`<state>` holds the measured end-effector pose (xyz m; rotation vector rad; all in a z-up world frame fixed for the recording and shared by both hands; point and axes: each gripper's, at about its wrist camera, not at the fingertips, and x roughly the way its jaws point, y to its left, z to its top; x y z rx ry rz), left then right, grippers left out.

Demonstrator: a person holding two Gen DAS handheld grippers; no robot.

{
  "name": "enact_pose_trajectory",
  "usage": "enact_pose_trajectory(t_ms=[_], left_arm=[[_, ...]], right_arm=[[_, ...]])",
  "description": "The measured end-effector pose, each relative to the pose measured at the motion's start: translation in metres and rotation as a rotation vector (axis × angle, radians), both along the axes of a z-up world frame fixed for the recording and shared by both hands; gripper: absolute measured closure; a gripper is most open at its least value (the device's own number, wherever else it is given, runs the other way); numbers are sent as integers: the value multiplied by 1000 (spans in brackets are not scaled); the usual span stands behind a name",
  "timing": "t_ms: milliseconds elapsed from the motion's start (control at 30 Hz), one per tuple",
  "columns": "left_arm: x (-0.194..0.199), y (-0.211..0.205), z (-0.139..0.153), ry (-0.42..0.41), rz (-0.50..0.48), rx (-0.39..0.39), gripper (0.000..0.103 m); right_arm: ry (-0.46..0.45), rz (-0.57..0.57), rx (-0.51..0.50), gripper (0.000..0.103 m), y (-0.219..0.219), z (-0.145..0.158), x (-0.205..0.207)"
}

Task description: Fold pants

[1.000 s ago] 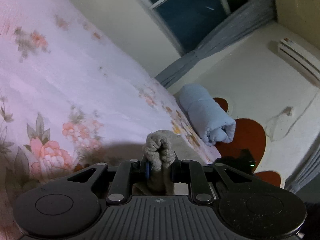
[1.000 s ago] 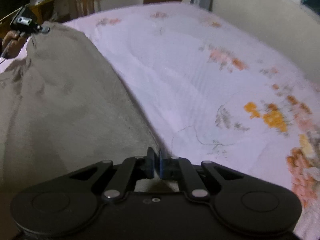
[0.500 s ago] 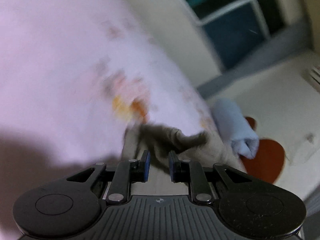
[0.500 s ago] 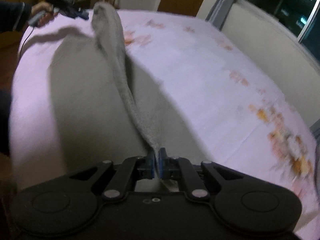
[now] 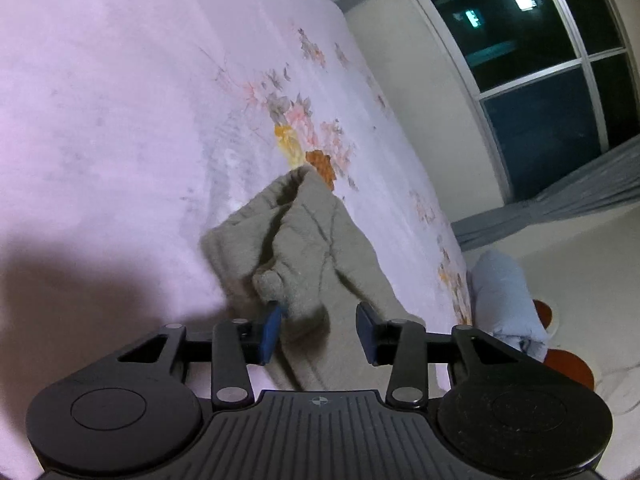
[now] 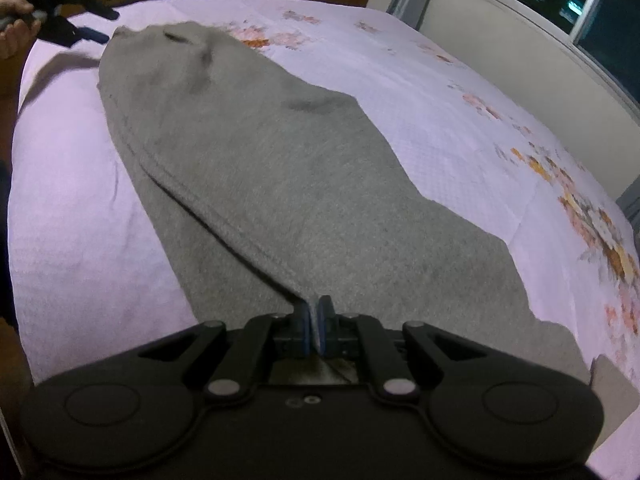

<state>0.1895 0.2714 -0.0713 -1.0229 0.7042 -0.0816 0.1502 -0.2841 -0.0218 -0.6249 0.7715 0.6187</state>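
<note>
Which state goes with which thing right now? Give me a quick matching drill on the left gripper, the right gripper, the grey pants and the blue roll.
Things:
1. left gripper
2. right gripper
3. grey pants
4. blue roll

States:
A. clamped on a fabric edge
B. lying off the bed, past its corner
C. jaws apart, having just been opening, cloth loose between them
D. spread along the floral bedsheet

Pairs: 1-C, 2-A, 3-D, 4-B
</note>
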Motion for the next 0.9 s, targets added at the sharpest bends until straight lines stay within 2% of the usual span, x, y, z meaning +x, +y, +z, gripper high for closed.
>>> enact_pose_trajectory(t_ms=[33, 100, 167, 300, 367, 500, 600, 700, 733, 800, 900], left_arm=[[5, -1, 0, 5, -2, -1, 62], [14, 0, 1, 97, 12, 20, 62], [14, -5, 8, 121, -1, 74, 62], [4, -2, 14, 144, 36, 105, 62], [1, 0, 11, 135, 52, 72, 62], [5, -5, 8, 130, 36, 70, 62], [17, -12, 9, 142, 29, 102, 62], [27, -21, 14, 155, -8, 172, 63], [31, -23, 16, 162, -25, 191, 68], [40, -27, 30, 176, -66, 250, 79], [44, -30, 77, 57, -118, 284, 80]], right_arm=[[-1, -1, 4, 103, -2, 0, -1], [-1, -5, 12, 103, -2, 0, -1], [-1, -14, 28, 103, -3, -1, -2], [2, -27, 56, 103, -8, -1, -3], [9, -32, 60, 103, -9, -4, -3], [11, -39, 69, 103, -10, -4, -3], [13, -44, 74, 103, -10, -5, -3], [14, -51, 77, 103, -10, -5, -3], [14, -53, 77, 103, -10, -5, -3], [18, -58, 81, 103, -10, -6, -2], [15, -61, 84, 103, -10, -3, -4]])
